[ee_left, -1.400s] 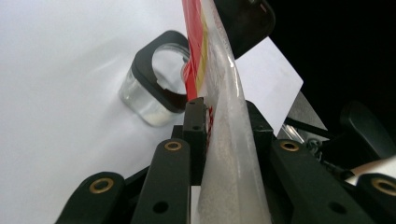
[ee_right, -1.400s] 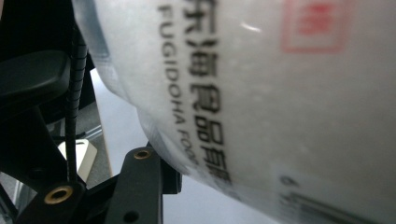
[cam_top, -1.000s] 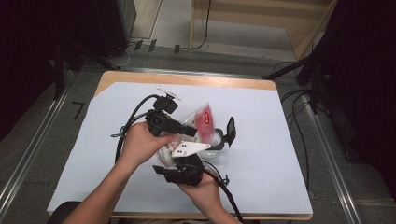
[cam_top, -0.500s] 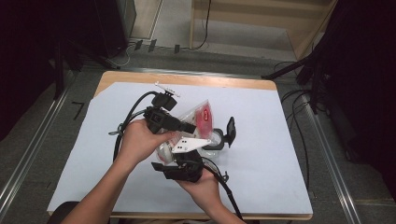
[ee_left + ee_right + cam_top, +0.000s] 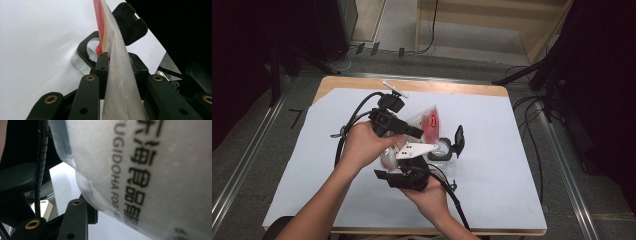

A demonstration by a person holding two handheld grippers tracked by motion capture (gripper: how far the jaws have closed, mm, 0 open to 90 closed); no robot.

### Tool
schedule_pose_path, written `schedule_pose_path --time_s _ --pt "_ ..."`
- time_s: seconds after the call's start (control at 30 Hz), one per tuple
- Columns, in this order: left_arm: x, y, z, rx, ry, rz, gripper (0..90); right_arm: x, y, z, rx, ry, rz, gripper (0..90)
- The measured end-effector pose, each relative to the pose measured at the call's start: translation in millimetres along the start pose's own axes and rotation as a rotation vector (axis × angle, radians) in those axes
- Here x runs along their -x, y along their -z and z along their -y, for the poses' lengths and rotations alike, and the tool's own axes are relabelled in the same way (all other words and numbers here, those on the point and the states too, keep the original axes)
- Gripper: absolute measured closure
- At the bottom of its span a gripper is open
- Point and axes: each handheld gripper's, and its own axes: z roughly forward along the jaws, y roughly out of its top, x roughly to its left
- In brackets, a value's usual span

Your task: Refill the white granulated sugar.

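Observation:
A clear plastic bag [image 5: 429, 120] with a red print and black lettering is held up between both grippers over the white table cover. My left gripper [image 5: 117, 60] is shut on the bag's [image 5: 117, 82] thin edge, and in the high view the left gripper [image 5: 416, 133] reaches in from the left. From below, my right gripper [image 5: 387, 173] meets the bag's lower end. There the bag [image 5: 150, 170] covers one jaw, and the other jaw stands close against it. A small clear jar [image 5: 443, 149] with a black rim stands just right of the bag, its hinged black lid [image 5: 459, 139] open.
The jar [image 5: 83, 58] and its lid [image 5: 130, 23] lie just beyond the left jaws on the white sheet [image 5: 497, 165]. Cables [image 5: 346, 131] trail from both grippers across the table. The floor around the table is dark, with metal rails at both sides.
Both hands have shifted slightly to the left with the bag still held between them. The jar has not moved.

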Motion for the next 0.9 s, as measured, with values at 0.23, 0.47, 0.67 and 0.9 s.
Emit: schedule_pose_path --time_s 0.23,0.47,0.67,0.9 --pt "-4.5 -5.3 0.9 -0.004 -0.003 0.022 72.2 2.6 -3.1 4.7 0.003 -0.013 -0.003 62.4" --pt "0.0 -4.7 1.3 0.006 -0.018 0.010 73.6 -0.3 -3.0 4.7 -0.005 0.016 -0.003 62.0" --pt "2.5 -7.6 1.1 0.011 -0.037 0.002 72.8 2.1 -0.4 6.2 -0.006 0.005 0.008 62.8" --pt "-0.3 -7.5 3.5 0.016 -0.029 0.014 70.8 2.7 -0.1 6.3 0.002 -0.034 0.003 62.6"
